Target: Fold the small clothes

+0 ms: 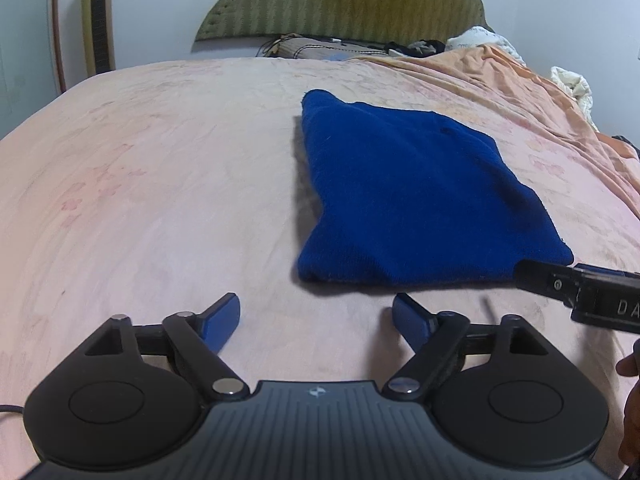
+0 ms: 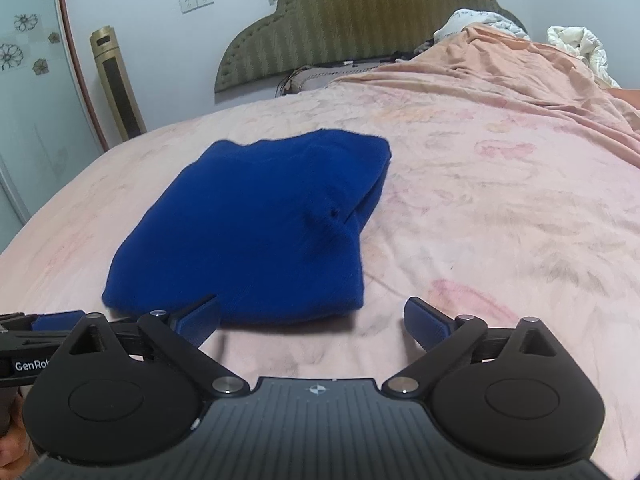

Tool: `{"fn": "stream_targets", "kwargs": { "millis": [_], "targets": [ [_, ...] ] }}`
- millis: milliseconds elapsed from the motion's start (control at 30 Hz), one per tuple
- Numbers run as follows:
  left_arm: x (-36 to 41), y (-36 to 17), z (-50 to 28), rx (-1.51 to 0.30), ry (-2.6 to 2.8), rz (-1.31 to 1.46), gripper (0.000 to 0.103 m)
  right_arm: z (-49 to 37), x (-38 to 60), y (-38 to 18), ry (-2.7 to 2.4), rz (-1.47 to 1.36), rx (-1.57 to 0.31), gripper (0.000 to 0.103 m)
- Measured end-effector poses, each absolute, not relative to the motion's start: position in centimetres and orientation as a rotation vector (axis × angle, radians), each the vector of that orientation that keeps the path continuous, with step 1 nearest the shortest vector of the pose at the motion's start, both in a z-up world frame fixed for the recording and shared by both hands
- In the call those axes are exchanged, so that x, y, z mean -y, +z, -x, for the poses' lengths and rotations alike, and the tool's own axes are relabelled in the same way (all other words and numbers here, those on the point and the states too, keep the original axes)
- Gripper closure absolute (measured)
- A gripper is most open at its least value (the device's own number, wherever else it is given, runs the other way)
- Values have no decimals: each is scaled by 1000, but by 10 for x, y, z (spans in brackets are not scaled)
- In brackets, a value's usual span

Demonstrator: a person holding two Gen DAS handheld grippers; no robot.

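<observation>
A dark blue knitted garment (image 1: 416, 196) lies folded into a thick rectangle on the pink bedspread (image 1: 152, 184); it also shows in the right wrist view (image 2: 256, 228). My left gripper (image 1: 316, 322) is open and empty, just in front of the garment's near edge and to its left. My right gripper (image 2: 312, 318) is open and empty at the garment's near right corner, its left finger (image 2: 198, 318) against the near edge. The right gripper's body (image 1: 580, 288) shows at the right edge of the left wrist view.
A green padded headboard (image 2: 360, 20) stands at the far end of the bed. Rumpled orange and white bedding (image 2: 520, 60) is piled at the far right. A gold tower fan (image 2: 118, 84) stands by the wall on the left.
</observation>
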State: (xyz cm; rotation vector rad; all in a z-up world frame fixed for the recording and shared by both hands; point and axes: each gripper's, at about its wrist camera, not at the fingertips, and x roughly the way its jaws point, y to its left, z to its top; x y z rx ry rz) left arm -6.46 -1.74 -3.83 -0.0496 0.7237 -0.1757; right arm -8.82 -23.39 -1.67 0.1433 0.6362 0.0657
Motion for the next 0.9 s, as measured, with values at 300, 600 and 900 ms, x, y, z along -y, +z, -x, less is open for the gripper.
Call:
{"fn": "stream_targets", "kwargs": {
  "millis": [300,600,900],
  "targets": [
    [16,-42,77,-705,-139,10,18,100,218,-17,74,-69,-634,2],
    [13,-43,82,-699,-112,20,16,109,215,-19,55,-57,-640,1],
    [15,-46,84,-688,-92,8,15,108,221,-27,25,-81,-684,1]
  ]
}}
